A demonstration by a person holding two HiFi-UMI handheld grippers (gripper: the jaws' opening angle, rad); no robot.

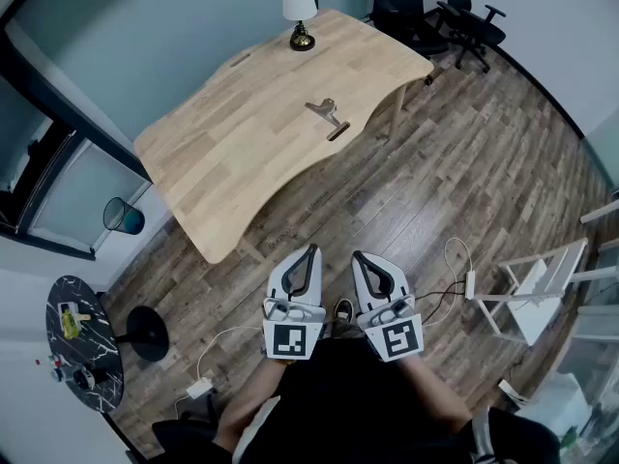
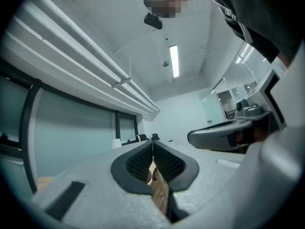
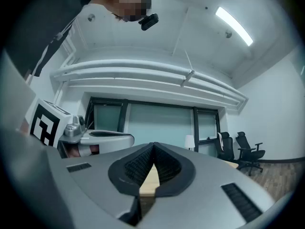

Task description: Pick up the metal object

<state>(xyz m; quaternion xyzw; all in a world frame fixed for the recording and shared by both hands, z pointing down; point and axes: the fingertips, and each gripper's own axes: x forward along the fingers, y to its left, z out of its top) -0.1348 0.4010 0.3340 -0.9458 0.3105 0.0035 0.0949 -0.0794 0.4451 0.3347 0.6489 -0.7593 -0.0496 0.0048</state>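
Holding the left tool [image 1: 309,254] and the right tool [image 1: 357,259] side by side, low and close to the body, above the wooden floor [image 1: 464,182]. Both fully closed. In the left gripper view, ribbed pads [image 2: 139,163] met tip to tip, gripping nothing. Likewise in the right gripper view, pads [image 3: 137,165] pressed together and empty, with only a sliver of pale wood showing through the notch below.

Well ahead of both tools, roughly in line with the gap between them: the metal object [image 1: 327,114], lying untouched on the tabletop [image 1: 232,153]. Farther ahead, at the tabletop's far end, a lamp [image 1: 300,13] with a white shade. Ahead and right of the right tool, dark office chairs [image 1: 426,8]. Left of the left tool, a blue bin [image 1: 123,217] by the wall, and nearer the body a small dark round table [image 1: 82,346]. Right of the right tool, a white rack [image 1: 542,288] and a cable [image 1: 455,259] on the floor.
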